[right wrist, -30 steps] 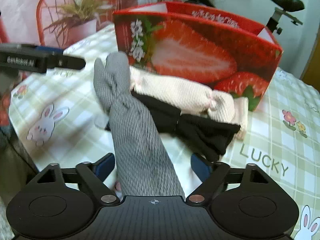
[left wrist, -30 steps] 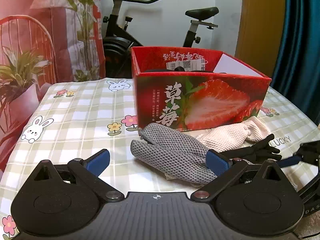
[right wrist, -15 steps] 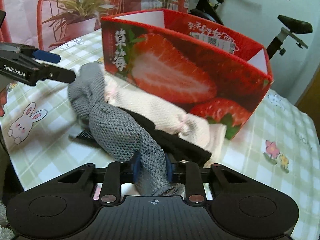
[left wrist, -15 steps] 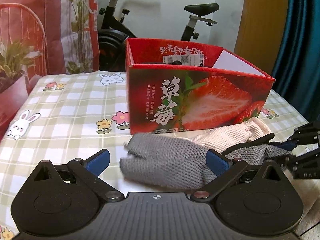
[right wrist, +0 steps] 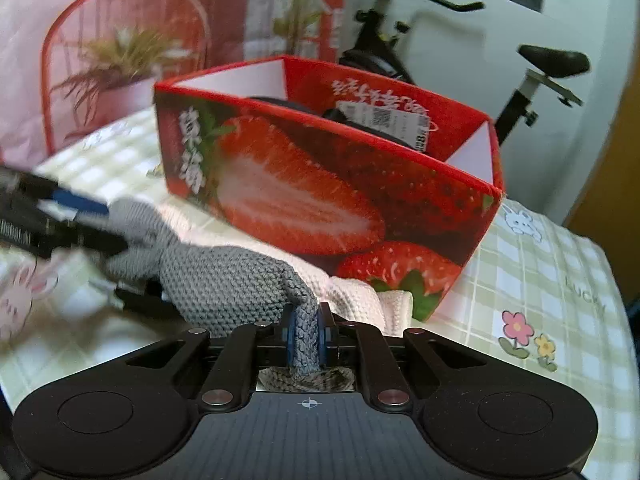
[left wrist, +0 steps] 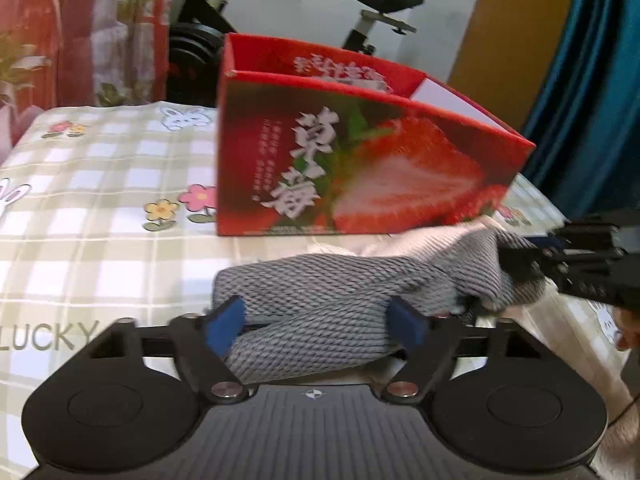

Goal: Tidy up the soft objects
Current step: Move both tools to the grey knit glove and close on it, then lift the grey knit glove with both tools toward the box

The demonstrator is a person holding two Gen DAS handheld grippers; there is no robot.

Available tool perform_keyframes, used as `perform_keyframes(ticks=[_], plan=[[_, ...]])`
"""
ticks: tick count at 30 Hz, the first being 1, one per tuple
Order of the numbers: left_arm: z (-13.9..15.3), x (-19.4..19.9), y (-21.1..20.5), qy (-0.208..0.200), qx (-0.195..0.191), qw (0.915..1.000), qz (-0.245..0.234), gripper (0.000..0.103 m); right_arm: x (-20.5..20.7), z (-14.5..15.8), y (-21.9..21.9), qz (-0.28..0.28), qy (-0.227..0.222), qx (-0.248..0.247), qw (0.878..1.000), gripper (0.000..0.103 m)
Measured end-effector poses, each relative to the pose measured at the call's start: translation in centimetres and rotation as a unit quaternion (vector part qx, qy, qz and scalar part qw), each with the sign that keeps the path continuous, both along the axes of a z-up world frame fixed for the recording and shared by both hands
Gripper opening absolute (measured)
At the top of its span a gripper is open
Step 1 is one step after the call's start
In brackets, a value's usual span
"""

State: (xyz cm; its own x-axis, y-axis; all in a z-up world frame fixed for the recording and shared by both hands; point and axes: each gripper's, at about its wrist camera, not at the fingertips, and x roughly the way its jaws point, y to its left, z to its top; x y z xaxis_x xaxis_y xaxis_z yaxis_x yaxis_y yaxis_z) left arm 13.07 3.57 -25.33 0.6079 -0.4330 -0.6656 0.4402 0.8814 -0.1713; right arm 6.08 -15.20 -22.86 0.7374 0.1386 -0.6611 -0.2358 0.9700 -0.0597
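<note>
A grey knit glove (left wrist: 340, 292) lies stretched across the checked tablecloth in front of the red strawberry box (left wrist: 360, 168). My right gripper (right wrist: 306, 340) is shut on the glove's cuff end (right wrist: 304, 332), its jaws still closing, pinching it thin. My left gripper (left wrist: 314, 324) straddles the glove's other end, one blue pad (left wrist: 224, 324) on each side; its jaws are closing and the knit does not look squeezed. A pale pink glove (right wrist: 352, 296) and a black glove (right wrist: 140, 300) lie under the grey one. In the left wrist view the right gripper (left wrist: 560, 256) shows at the right edge.
The open box (right wrist: 320, 184) holds a dark item with a white label (right wrist: 384, 120). An exercise bike (right wrist: 552, 60) stands behind the table, a red chair with a plant (right wrist: 120, 60) to the left, a blue curtain (left wrist: 592, 100) to the right. A hand (left wrist: 628, 328) is at the right edge.
My right gripper shut on the grey glove's cuff and drew it to the right and up. My left gripper came down over the glove's other end and its jaws narrowed.
</note>
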Motion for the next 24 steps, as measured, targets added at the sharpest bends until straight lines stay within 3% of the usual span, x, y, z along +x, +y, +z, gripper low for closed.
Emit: perform_keyframes(ticks=[1,6,14,24], plan=[[0.0,-0.1,-0.1,0.0,-0.002,1.0,-0.004,0.069,0.2,-0.1,0.0,-0.007,-0.003,0.006,1.0,0.009],[0.0,-0.7,-0.4,-0.007,-0.007,0.9998,-0.018,0.029,0.7,0.0,-0.2,-0.039,-0.017,0.041,0.998,0.008],[-1.2,-1.9,0.0,0.003,-0.031,0.9995,0.008,0.028,-0.4,0.0,-0.7,-0.075,-0.039,0.102,0.991,0.01],[-1.8,-2.2,-0.2,-0.002,-0.031,0.9994,0.013,0.029,-4.5,-1.6,-1.6,-0.116,-0.04,0.126,0.984,0.031]])
